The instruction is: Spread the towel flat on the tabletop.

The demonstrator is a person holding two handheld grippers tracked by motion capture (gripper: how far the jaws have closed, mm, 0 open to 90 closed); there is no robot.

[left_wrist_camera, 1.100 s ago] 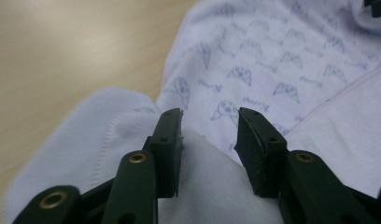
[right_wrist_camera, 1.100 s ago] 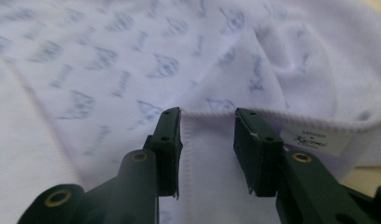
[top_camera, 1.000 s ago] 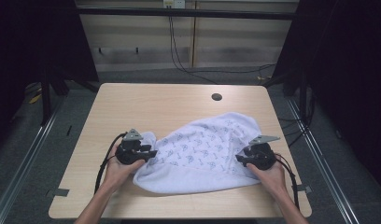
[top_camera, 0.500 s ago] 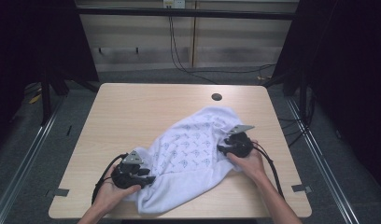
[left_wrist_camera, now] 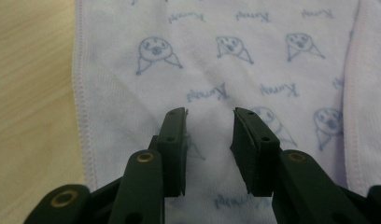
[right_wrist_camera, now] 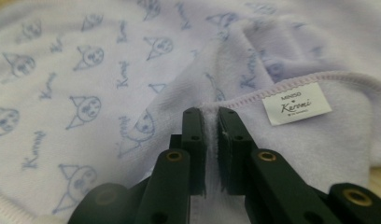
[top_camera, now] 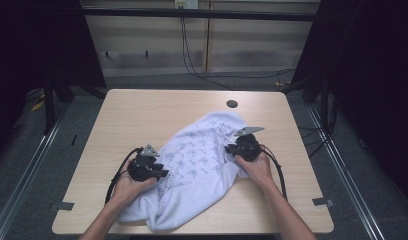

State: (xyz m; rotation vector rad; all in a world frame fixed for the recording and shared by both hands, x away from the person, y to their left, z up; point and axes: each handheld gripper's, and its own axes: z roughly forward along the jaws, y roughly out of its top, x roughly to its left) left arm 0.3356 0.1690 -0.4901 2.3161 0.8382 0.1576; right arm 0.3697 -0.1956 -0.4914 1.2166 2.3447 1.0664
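A pale lilac towel (top_camera: 197, 170) with small printed faces lies crumpled in a diagonal heap on the wooden table (top_camera: 142, 115). My left gripper (top_camera: 162, 174) rests on its left part. In the left gripper view its jaws (left_wrist_camera: 209, 116) have just been closing but still stand apart, with flat towel (left_wrist_camera: 226, 70) behind the gap and nothing pinched. My right gripper (top_camera: 228, 149) is at the towel's right side. Its jaws (right_wrist_camera: 211, 114) have just been closing and now pinch a raised fold of the towel (right_wrist_camera: 86, 93), beside the hemmed edge with a white label (right_wrist_camera: 297, 102).
A dark round hole (top_camera: 232, 104) sits in the tabletop beyond the towel. Tape marks (top_camera: 66, 205) lie near the front corners. The towel's lower end reaches the table's front edge. Dark frame posts and floor cables surround the table.
The right gripper has moved left and away from the person, onto the towel, bunching its right side, and has shut on a fold. The left gripper dipped toward the front edge and came back.
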